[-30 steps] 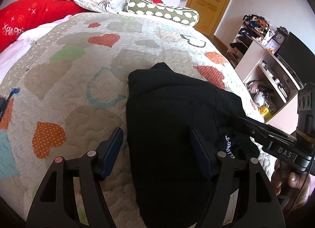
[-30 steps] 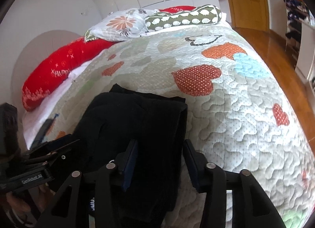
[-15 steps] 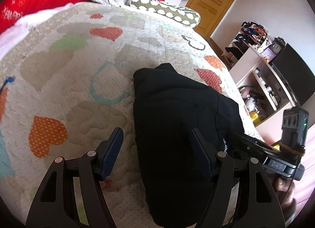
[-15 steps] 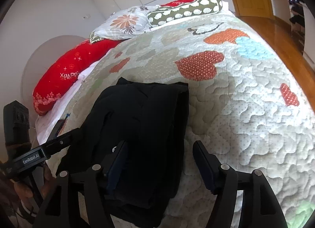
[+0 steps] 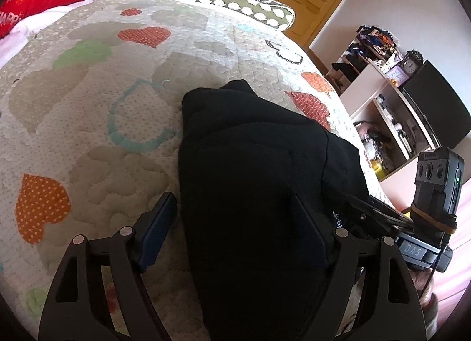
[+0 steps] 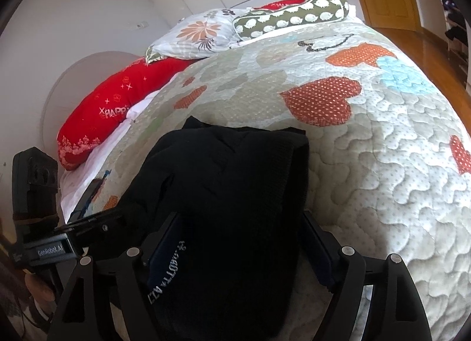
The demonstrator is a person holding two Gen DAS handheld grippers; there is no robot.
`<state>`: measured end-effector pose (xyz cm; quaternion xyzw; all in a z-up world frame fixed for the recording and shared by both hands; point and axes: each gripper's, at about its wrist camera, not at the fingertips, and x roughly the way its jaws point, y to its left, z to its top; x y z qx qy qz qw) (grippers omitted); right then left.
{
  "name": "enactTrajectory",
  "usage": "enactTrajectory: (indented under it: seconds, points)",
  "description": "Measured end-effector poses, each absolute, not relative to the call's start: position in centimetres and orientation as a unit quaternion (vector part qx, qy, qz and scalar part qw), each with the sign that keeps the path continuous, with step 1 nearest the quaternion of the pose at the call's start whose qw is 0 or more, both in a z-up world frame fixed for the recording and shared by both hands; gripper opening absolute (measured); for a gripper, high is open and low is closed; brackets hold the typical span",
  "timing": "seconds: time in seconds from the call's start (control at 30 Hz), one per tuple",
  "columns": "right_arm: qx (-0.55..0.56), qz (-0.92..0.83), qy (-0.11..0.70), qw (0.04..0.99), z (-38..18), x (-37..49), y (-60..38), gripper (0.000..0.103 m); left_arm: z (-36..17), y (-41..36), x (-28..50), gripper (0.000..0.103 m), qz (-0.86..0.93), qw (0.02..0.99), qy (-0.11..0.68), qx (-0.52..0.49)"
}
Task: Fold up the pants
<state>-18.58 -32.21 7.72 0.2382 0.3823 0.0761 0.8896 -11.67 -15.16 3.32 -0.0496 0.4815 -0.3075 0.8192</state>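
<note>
1. From where I sit, the black pants (image 5: 253, 170) look folded already: a compact, layered bundle lying on the quilted bedspread (image 5: 88, 123), near the bed's foot edge closest to me and well apart from the pillows at the head end.
2. In the right wrist view the pants (image 6: 235, 182) show a fairly square far edge with stacked layers, and a white printed label near the near end. I judge the folding itself to be done or nearly done; what is left, at most, is tidying the bundle and letting go.
3. My left gripper (image 5: 232, 229) has its jaws wide and opening. The left finger sits over bare bedspread beside the bundle's edge; the right finger lies over the black cloth. I see no cloth pinched, so I read it as holding nothing.
4. My right gripper (image 6: 238, 244) is likewise wide and opening. The near end of the pants lies between its fingers, but the pads do not appear to press on it.
5. Whether either fingertip rests lightly on the fabric I cannot tell.
</note>
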Motion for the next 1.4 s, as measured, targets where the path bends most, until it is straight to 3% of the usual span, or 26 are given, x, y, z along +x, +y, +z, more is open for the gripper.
enactTrajectory:
  seconds: [0.13,0.33,0.4,0.47,0.73,0.87,0.93,1.0,1.07,1.13,1.4]
  points:
    - [0.239,0.068,0.374,0.893,7.7,-18.6,-32.1,0.059,3.2,-15.4,-11.7,0.08,-0.321,0.815,0.479,-0.048]
    - [0.24,0.07,0.353,0.902,9.2,-19.1,-31.9,0.034,4.0,-15.3,-12.2,0.05,-0.336,0.826,0.451,-0.041]
    - [0.243,0.076,0.343,0.904,10.0,-19.2,-31.9,0.033,4.7,-15.1,-12.2,0.042,-0.341,0.828,0.443,-0.04]
    - [0.231,0.084,0.337,0.909,11.2,-18.8,-31.4,0.032,5.7,-15.1,-12.1,0.039,-0.347,0.831,0.433,-0.035]
    - [0.21,0.102,0.309,0.922,14.5,-14.2,-30.1,0.03,9.3,-13.7,-7.8,0.038,-0.321,0.861,0.393,-0.029]
    - [0.211,0.099,0.317,0.919,14.0,-10.7,-29.7,0.03,8.1,-13.5,-4.1,0.038,-0.295,0.862,0.41,-0.029]
    - [0.215,0.081,0.335,0.914,12.2,-8.4,-29.8,0.03,6.1,-13.5,-2.3,0.039,-0.276,0.854,0.441,-0.025]
    - [0.215,0.056,0.38,0.898,10.1,-6.8,-30.1,0.03,4.4,-13.1,-1.2,0.05,-0.257,0.845,0.469,-0.033]
    - [0.22,0.06,0.38,0.896,9.5,-6.9,-30.6,0.035,4.3,-12.1,-1.2,0.053,-0.259,0.845,0.465,-0.052]
    - [0.218,0.055,0.375,0.9,10.0,-7.6,-31.1,0.04,5.1,-11.6,-1.9,0.053,-0.253,0.852,0.456,-0.042]
    - [0.175,0.074,0.312,0.931,15.5,-8.6,-30.4,0.04,8.1,-11.7,-6.2,0.053,-0.24,0.885,0.4,-0.011]
